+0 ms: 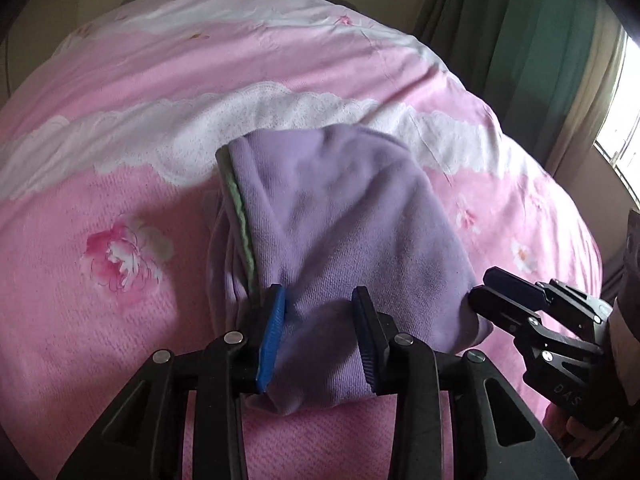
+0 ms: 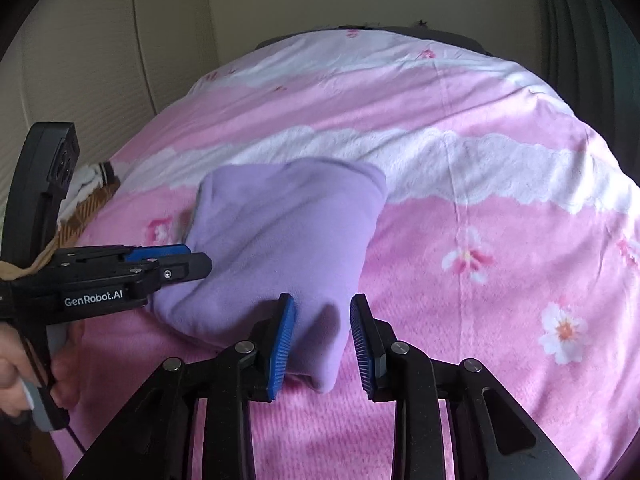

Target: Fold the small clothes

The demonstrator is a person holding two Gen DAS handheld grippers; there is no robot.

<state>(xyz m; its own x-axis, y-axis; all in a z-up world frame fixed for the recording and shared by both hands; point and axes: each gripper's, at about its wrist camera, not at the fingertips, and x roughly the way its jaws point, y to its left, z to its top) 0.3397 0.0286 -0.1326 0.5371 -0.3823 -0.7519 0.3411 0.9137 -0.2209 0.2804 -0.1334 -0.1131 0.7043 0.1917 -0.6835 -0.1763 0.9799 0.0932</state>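
The lilac garment (image 1: 344,240) lies folded on the pink bedspread (image 1: 120,340), centre of both frames. Left gripper (image 1: 320,312) has its 2 fingers spread, cloth bunched between them; right gripper (image 2: 323,320) is likewise spread over a corner. Only the left view shows the garment's green trim (image 1: 240,216) and the curtain (image 1: 520,40); only the right view shows a brown cloth (image 2: 86,210) at left.

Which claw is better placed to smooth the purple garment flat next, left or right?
Probably left. The left claw straddles the garment over its near edge; the right claw has only a corner between its fingers.
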